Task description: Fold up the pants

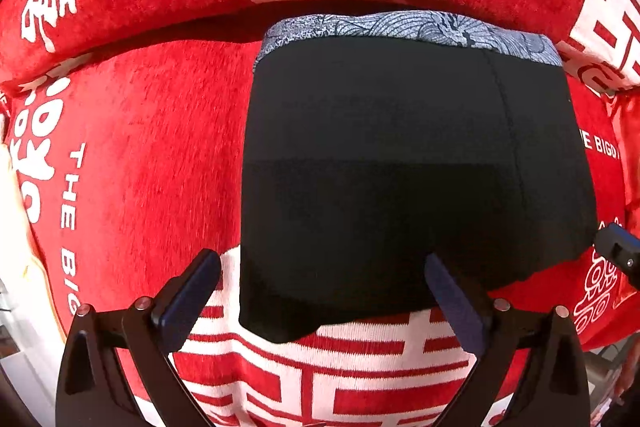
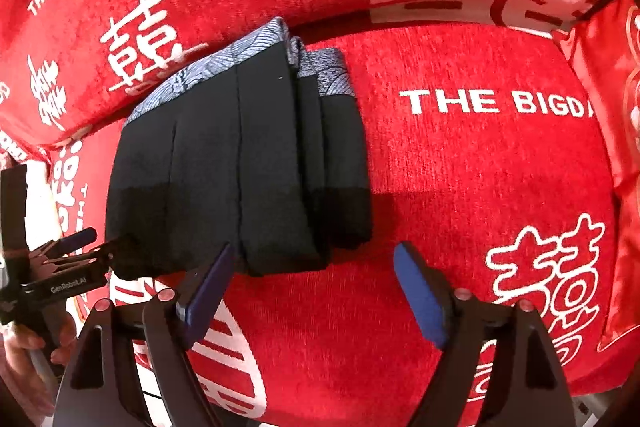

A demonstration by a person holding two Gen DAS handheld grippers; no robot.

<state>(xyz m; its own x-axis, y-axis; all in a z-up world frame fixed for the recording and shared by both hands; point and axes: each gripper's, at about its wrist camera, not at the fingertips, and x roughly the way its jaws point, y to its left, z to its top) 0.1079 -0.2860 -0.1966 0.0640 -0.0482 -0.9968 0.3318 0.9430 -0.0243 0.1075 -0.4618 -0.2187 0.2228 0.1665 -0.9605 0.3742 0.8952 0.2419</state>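
Two views. Left wrist: left hand-held gripper (image 1: 322, 283) spread wide, gripping nothing, its pads astride the near hem of the black shorts (image 1: 400, 163), folded with the grey patterned waistband (image 1: 400, 27) far, on a red sofa cover (image 1: 160, 147). Right wrist: right hand-held gripper (image 2: 314, 281) also wide, empty, beside the shorts' layered folded edge.

Both wrist cameras look steeply down along their fingers, close above the red cushion (image 1: 152, 147). Both views share the folded black pants (image 1: 400, 167), ahead of the left gripper (image 1: 322, 291) and ahead-left of the right gripper (image 2: 314, 279).
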